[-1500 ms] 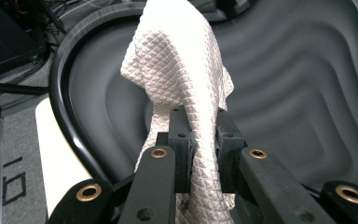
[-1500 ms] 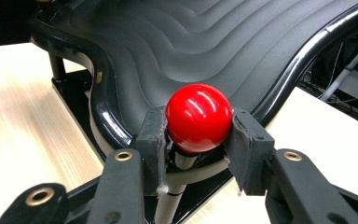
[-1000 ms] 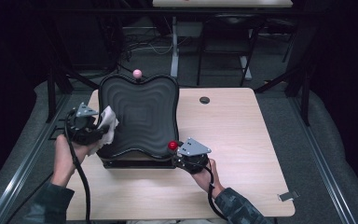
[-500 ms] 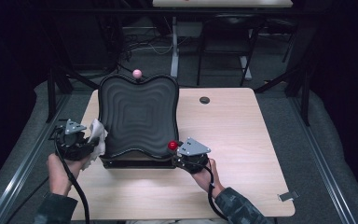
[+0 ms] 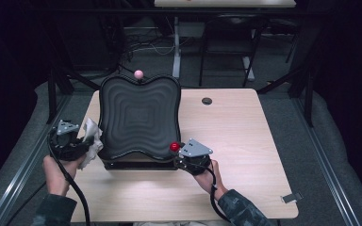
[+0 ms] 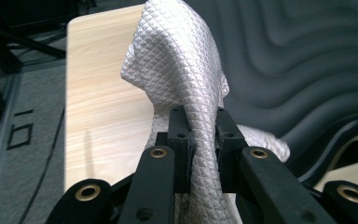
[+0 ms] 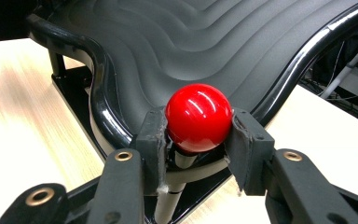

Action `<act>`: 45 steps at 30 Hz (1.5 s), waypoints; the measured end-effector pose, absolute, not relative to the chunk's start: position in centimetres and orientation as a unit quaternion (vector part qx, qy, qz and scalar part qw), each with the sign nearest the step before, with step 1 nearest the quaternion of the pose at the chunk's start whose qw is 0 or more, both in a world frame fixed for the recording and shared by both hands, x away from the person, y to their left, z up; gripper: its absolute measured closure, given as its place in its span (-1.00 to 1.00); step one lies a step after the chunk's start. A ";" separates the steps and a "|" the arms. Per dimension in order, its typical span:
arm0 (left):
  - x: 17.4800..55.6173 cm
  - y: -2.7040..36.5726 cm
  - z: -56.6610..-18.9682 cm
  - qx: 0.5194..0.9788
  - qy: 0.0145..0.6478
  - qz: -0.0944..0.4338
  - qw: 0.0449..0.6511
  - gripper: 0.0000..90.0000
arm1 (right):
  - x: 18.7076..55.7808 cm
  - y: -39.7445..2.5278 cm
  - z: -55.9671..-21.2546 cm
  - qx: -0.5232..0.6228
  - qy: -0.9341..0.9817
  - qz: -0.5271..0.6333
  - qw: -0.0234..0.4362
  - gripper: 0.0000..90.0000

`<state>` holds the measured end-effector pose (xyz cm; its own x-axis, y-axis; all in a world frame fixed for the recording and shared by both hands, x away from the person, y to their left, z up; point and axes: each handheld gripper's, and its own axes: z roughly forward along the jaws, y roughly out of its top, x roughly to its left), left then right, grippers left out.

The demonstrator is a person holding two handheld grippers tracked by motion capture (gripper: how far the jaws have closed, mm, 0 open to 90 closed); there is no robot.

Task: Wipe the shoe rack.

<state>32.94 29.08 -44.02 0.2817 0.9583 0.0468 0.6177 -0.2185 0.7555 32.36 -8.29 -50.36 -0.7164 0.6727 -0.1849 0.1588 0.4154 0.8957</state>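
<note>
- My left hand-held gripper (image 5: 82, 143) sits at the far left of the counter (image 5: 245, 141), its jaws clamped on a white quilted cloth (image 6: 186, 84). In the left gripper view the cloth rises in a loose fold above the jaws and spills down toward the tray's rim.
- I judge the cloth is pinched near its middle so that a free pad hangs out to wipe with; it rests just beside the left edge of the black rippled tray (image 5: 139, 117), touching or nearly touching it, I cannot tell which.
- The tray stands tilted on a dark base in the middle of the counter, with a pink knob (image 5: 138, 74) at its far edge.
- My right hand-held gripper (image 5: 181, 153) is at the tray's near right corner, jaws closed around a red ball knob (image 7: 198, 117) on a short post.
- That grip looks meant to steady or tilt the tray while the cloth works the surface.
- A small dark grommet (image 5: 207, 100) lies well apart on the right.
</note>
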 end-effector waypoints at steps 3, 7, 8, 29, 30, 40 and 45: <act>33.1 29.6 -44.7 0.736 0.548 0.262 0.300 0.80 | 32.4 -8.3 -50.3 0.262 0.796 0.473 0.272 0.34; 33.1 30.2 -45.0 0.734 0.555 0.244 0.308 0.79 | 32.4 -8.3 -50.3 0.262 0.797 0.473 0.271 0.34; 32.9 30.2 -44.9 0.731 0.555 0.241 0.317 0.79 | 32.4 -8.3 -50.3 0.262 0.797 0.473 0.270 0.34; 31.8 27.9 -43.9 0.746 0.510 0.259 0.341 0.78 | 32.5 -8.3 -50.3 0.259 0.799 0.472 0.268 0.34; 31.8 27.9 -43.9 0.745 0.512 0.257 0.342 0.78 | 32.5 -8.3 -50.2 0.259 0.800 0.470 0.268 0.34; 31.7 29.6 -44.6 0.734 0.535 0.266 0.324 0.79 | 32.6 -8.3 -50.1 0.258 0.802 0.470 0.263 0.34; 31.8 30.7 -46.4 0.735 0.552 0.250 0.304 0.79 | 32.6 -8.4 -50.1 0.260 0.804 0.466 0.262 0.34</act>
